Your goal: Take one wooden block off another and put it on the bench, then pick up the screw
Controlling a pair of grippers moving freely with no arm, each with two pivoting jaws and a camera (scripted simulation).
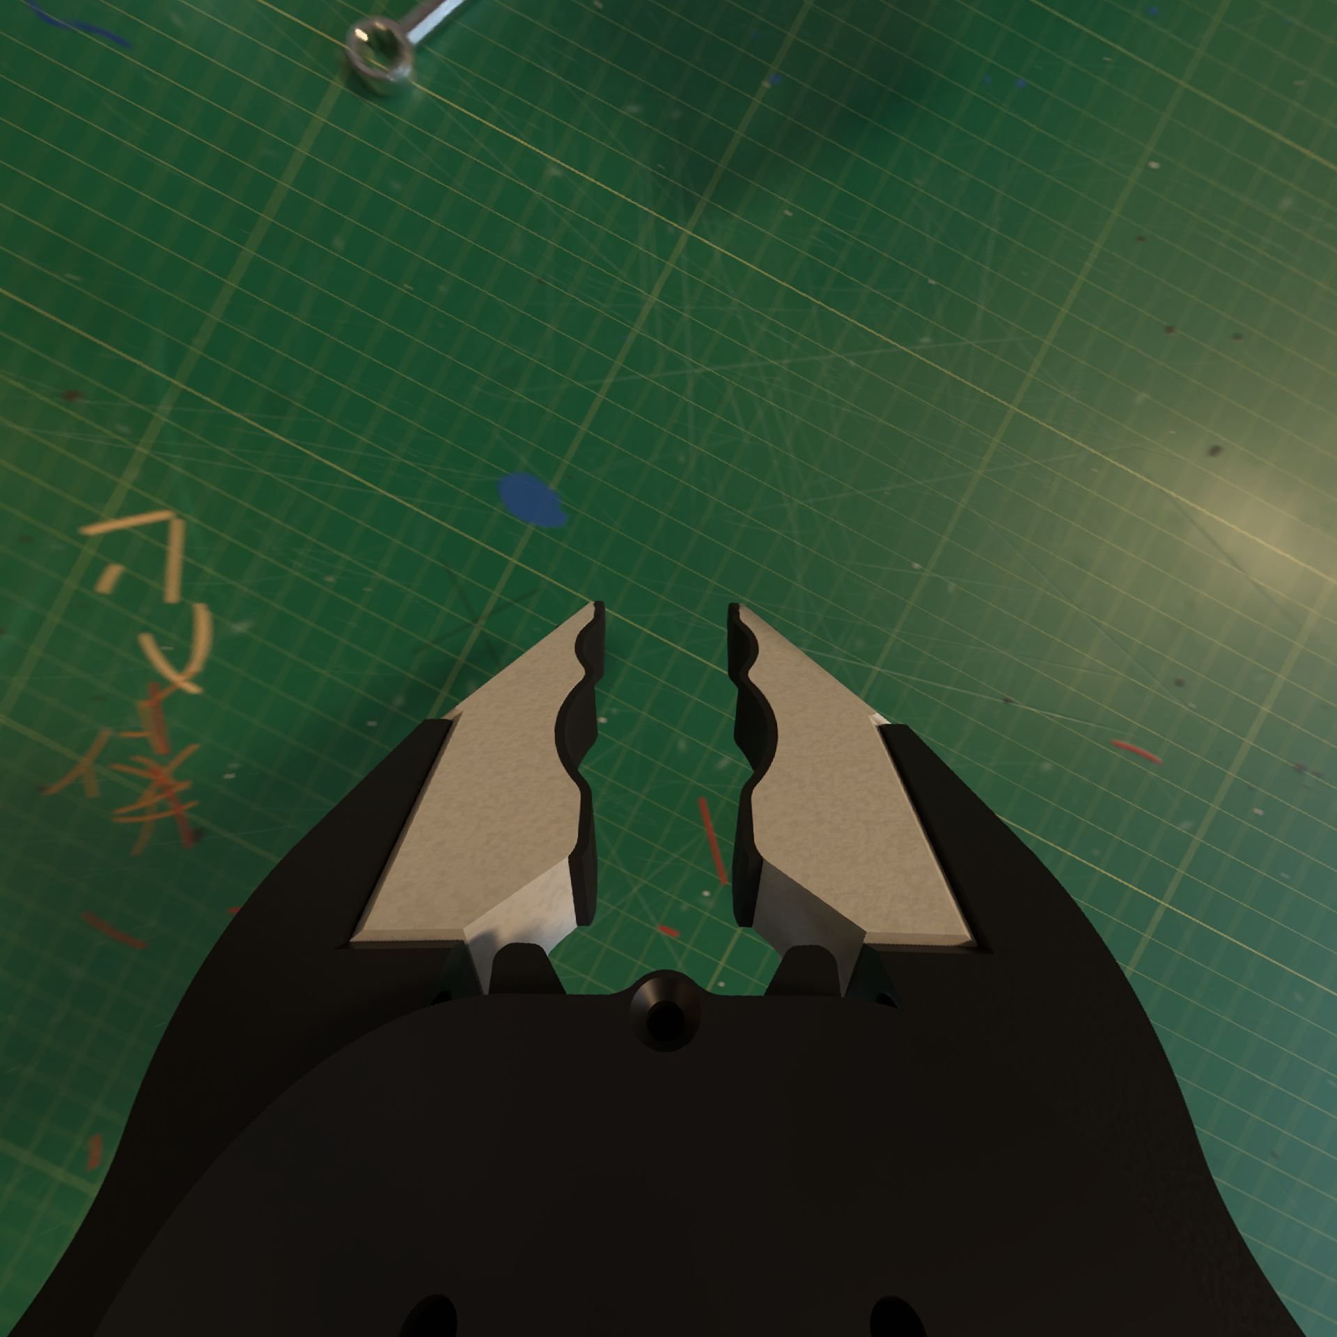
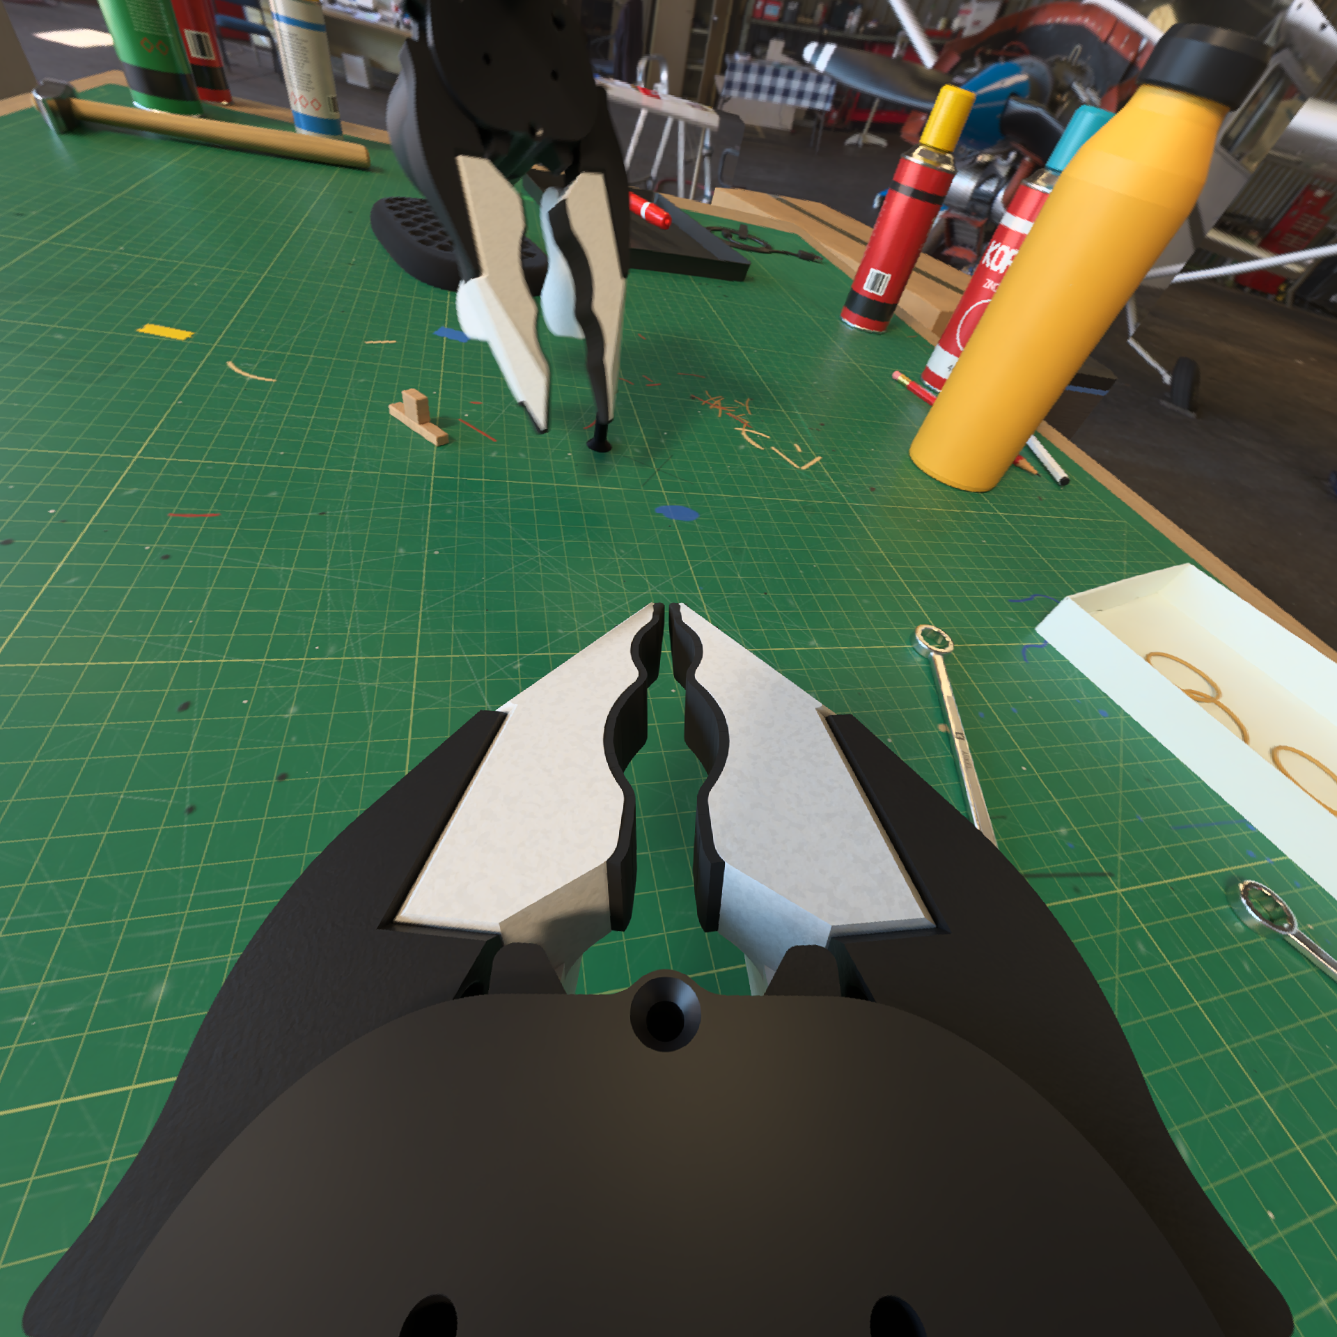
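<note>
Green cutting mat [image 2: 304, 615] covers the bench in both views. In the left wrist view the left gripper [image 1: 665, 615] is pointed down at bare mat, jaws spread with a clear gap and nothing held between them; a blue paint spot [image 1: 532, 499] is seen just ahead of the tips, and the ring end of a spanner [image 1: 380, 54] is cut off at the top edge. In the right wrist view the right gripper [image 2: 665, 615] is held low over the mat, jaws nearly closed with only a sliver between the tips, nothing gripped. The left gripper [image 2: 571, 427] is seen farther off, tips down close to the mat. A small dark screw [image 2: 599, 441] is stood on the mat right under one of its fingertips; contact cannot be judged. The wooden blocks [image 2: 418, 418] are found to the left of it, the small block sitting on top of the flat one, apart from both grippers. A yellow bottle [image 2: 1049, 289] and red spray cans [image 2: 901, 217] are stood at the right edge, a white tray [image 2: 1128, 673] with rubber bands near right, a hammer [image 2: 210, 130] far left.
</note>
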